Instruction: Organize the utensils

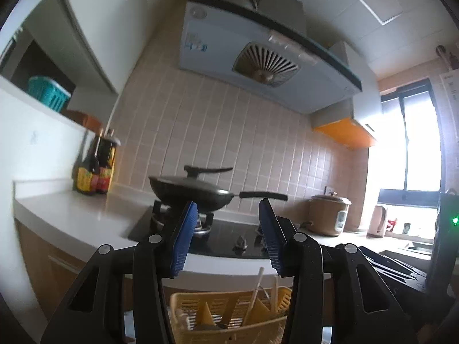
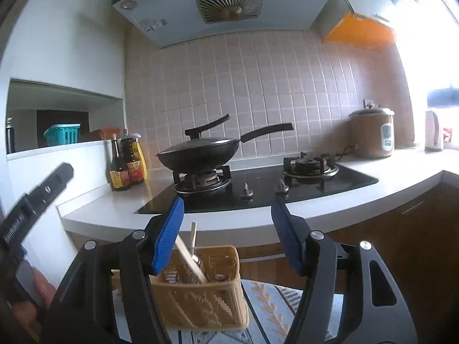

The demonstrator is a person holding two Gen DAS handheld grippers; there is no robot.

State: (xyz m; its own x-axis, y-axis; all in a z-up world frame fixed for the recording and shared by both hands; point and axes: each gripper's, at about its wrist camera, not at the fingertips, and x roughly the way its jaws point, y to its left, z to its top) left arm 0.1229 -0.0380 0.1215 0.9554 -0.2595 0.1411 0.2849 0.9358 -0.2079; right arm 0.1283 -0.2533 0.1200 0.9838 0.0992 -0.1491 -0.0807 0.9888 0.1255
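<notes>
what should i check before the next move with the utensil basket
1. Left gripper empty, blue fingers apart: ok.
2. Right gripper empty, fingers apart: ok.
3. Yellow woven plastic utensil basket upright on the patterned mat: ok.
4. Pale wooden chopsticks inside the basket, leaning, not fallen out: ok.
5. All utensils sorted into the right compartments: cannot tell, the contents are mostly hidden.
6. Black lidded wok and dark sauce bottles on the white counter, apart from the basket: ok.

Home kitchen: gas hob (image 2: 258, 185), range hood (image 2: 229, 3), tiles
</notes>
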